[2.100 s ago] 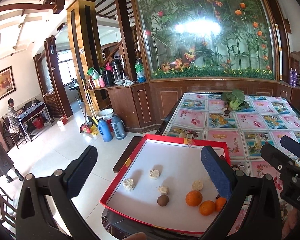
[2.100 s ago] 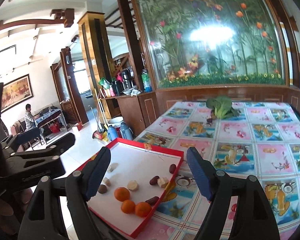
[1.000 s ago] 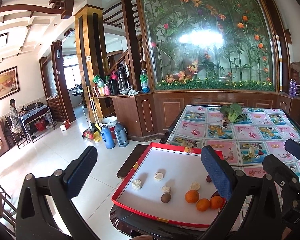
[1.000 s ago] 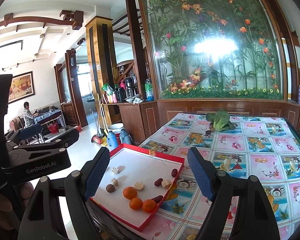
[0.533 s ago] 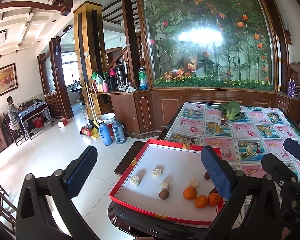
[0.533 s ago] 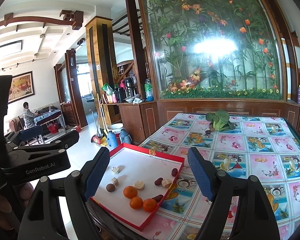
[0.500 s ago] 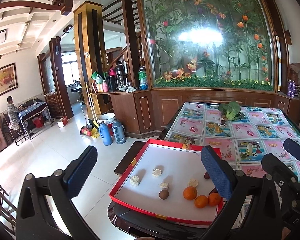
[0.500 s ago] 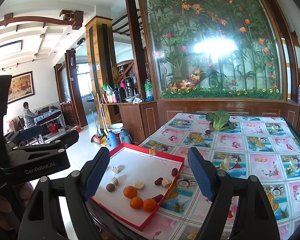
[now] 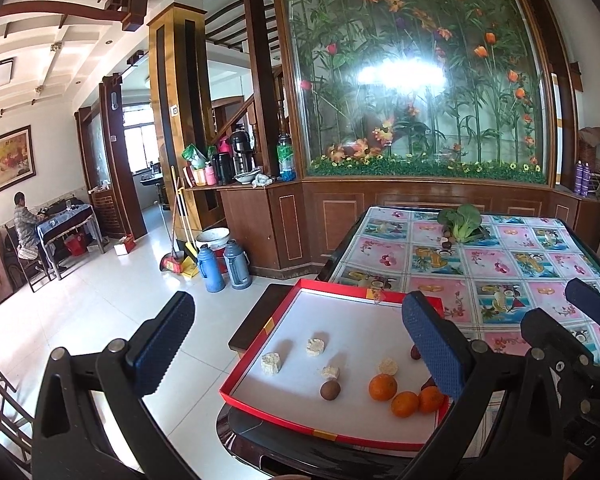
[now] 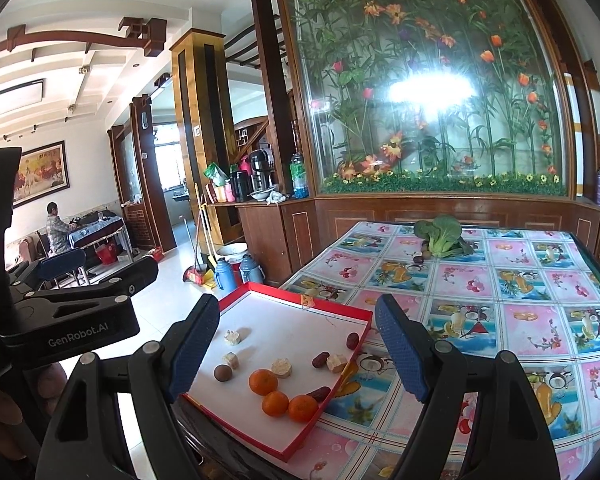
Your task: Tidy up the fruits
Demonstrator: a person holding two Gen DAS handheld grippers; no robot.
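A red-rimmed white tray (image 9: 260, 334) (image 10: 340, 307) sits on the near left corner of the table. It holds three oranges (image 9: 383, 387) (image 10: 263, 381), a round brown fruit (image 9: 330, 391) (image 10: 222, 373), several pale chunks (image 9: 315, 346) (image 10: 281, 368) and dark red dates (image 10: 321, 359). My left gripper (image 9: 296, 344) hovers open in front of the tray with nothing between its blue pads. My right gripper (image 10: 298, 350) is open too, held back from the tray's right side. Each gripper shows at the edge of the other's view.
The table (image 9: 500, 264) has a pink and blue fruit-print cloth, with a leafy green vegetable (image 10: 440, 236) at its far end. Left of the table the tiled floor drops away, with two thermos flasks (image 9: 224, 266) and a broom. A person (image 9: 24, 224) sits far left.
Since two seconds ago both views have drawn back slightly from the tray. Over the last half second nothing has moved, and both pairs of jaws stand as wide as before.
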